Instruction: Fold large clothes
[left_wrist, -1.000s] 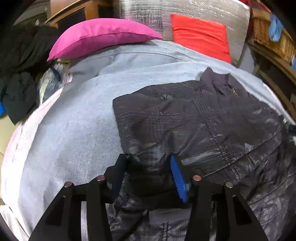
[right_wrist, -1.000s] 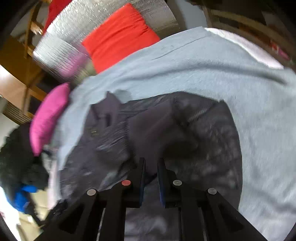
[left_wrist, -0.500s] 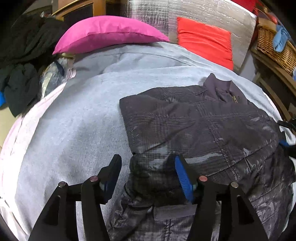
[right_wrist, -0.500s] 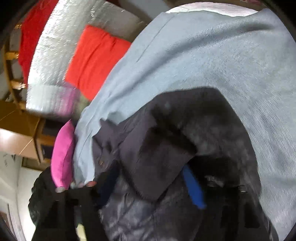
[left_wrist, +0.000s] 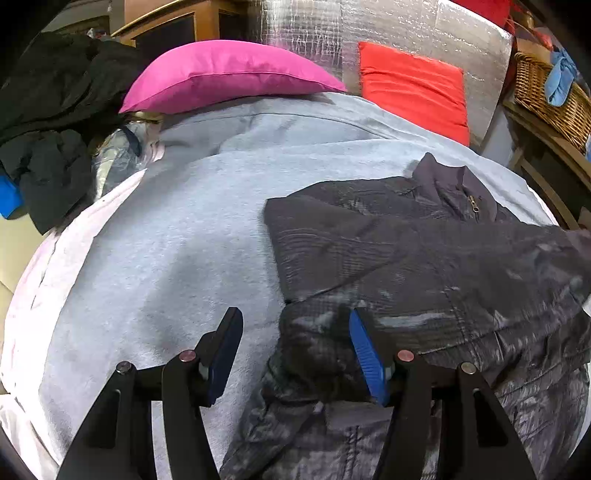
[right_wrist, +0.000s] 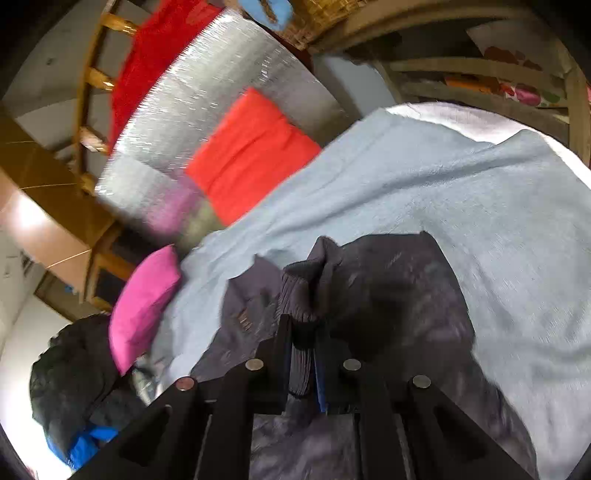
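Note:
A dark quilted jacket (left_wrist: 424, 266) lies spread on a light blue blanket (left_wrist: 166, 258) on the bed, collar and zip toward the far right. My left gripper (left_wrist: 295, 332) stands open at the jacket's near left edge. Its left finger is over the bare blanket and its blue-padded right finger is over the fabric, with the jacket's edge between them and not pinched. In the right wrist view my right gripper (right_wrist: 301, 332) is shut on the jacket's ribbed cuff (right_wrist: 299, 295), which sticks up past the fingertips. The sleeve is raised above the jacket (right_wrist: 406, 295).
A pink pillow (left_wrist: 221, 74) and a red cushion (left_wrist: 413, 88) sit at the head of the bed against a silver foil panel (left_wrist: 369, 29). A heap of black clothes (left_wrist: 48, 122) lies off the left side. A wicker basket (left_wrist: 546, 96) stands on wooden shelving at the right.
The left gripper's jaws have widened and let go of the jacket's edge. The right gripper opened over the sleeve, then shut on the ribbed cuff and rose with it.

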